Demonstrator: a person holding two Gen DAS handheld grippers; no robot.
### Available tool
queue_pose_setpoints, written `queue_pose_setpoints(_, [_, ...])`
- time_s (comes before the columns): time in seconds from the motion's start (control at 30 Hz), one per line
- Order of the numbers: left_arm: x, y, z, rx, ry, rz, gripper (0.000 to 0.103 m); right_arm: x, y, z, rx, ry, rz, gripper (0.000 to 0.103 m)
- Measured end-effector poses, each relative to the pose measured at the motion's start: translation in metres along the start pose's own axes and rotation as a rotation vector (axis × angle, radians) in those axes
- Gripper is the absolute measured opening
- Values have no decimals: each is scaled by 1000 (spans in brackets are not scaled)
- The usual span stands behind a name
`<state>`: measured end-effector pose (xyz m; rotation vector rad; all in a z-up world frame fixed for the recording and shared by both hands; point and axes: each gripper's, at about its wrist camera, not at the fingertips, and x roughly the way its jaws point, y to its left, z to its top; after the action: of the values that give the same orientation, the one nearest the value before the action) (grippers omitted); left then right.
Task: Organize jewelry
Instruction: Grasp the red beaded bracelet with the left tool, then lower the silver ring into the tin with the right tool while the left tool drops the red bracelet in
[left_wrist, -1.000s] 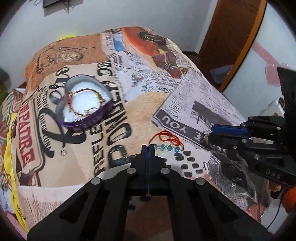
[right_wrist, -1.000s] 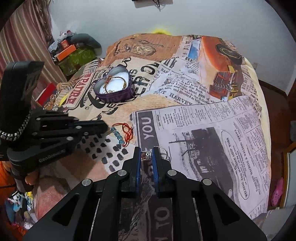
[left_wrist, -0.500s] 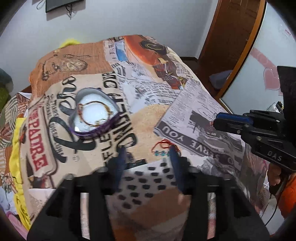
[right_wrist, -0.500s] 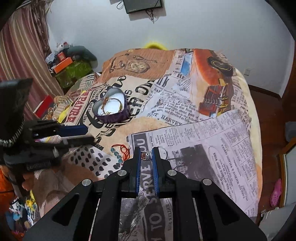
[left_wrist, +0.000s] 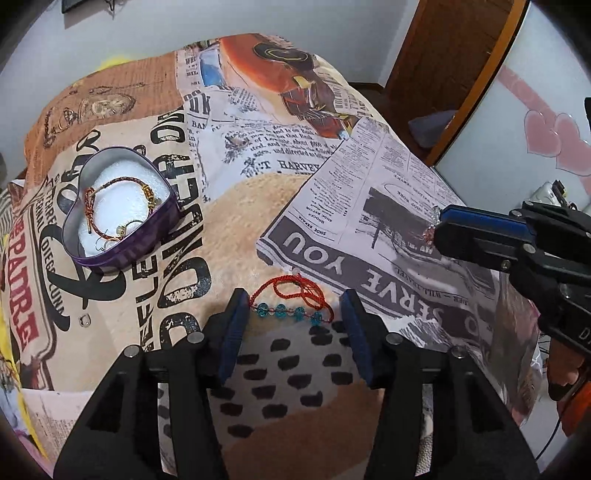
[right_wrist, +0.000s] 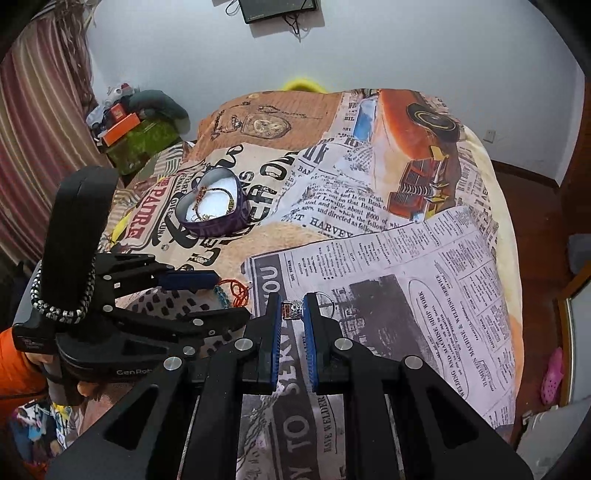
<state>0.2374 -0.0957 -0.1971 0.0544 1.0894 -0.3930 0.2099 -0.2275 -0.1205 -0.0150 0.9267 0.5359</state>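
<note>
Left gripper (left_wrist: 293, 308): fingers spread wide, nothing held. They sit low over the bed (left_wrist: 236, 221), one on each side of the bracelet (left_wrist: 291, 301). Whether the tips touch the blanket cannot be told.

Bracelet: red cord with a row of teal beads, lying loose on the blanket between the left fingers (left_wrist: 236, 317). The beaded run lies across the gap; the cord loops lie on the far side, just short of the "YOU" newspaper panel. In the right wrist view it shows partly, beside the left gripper's blue pad (right_wrist: 236, 293).

Right gripper (right_wrist: 293, 310): fingers nearly closed, clamped on a ring (right_wrist: 293, 309) at the very tips. The sparkly part of the ring sits between the pads; a thin hoop stands out past the right finger. In the left wrist view the ring is a small pinkish glint at the tip (left_wrist: 430, 230), held above the newspaper print, off the blanket.

Tin (left_wrist: 147, 236): heart-shaped, purple wall, white lining, lid off, resting on the bed to the far left of the bracelet, well apart from both grippers. Inside: a braided bracelet with gold beads (left_wrist: 118, 199) and a few small pieces too small to identify.

A small metal loop (left_wrist: 84, 319) lies on the blanket, nearer than the tin.
</note>
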Motion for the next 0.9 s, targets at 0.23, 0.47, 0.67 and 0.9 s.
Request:
queue_pose_setpoints(0.23, [-1,3,-1,-9,-9,-6,6,0,5,-1,-4,0,12,11])
queue_pose_setpoints(0.47, [-30,9,-6,7,-97,43,6,-4,7,6,-5,-14,6,11])
queue_pose_setpoints(0.67, [-69,39,-7,-26,-172,97,6,-1,18,16,-21,-31,17,11])
queue_pose_setpoints(0.9, [-109,88,-4,-131,-250,114,6,4,36,34,-56,-53,38,11])
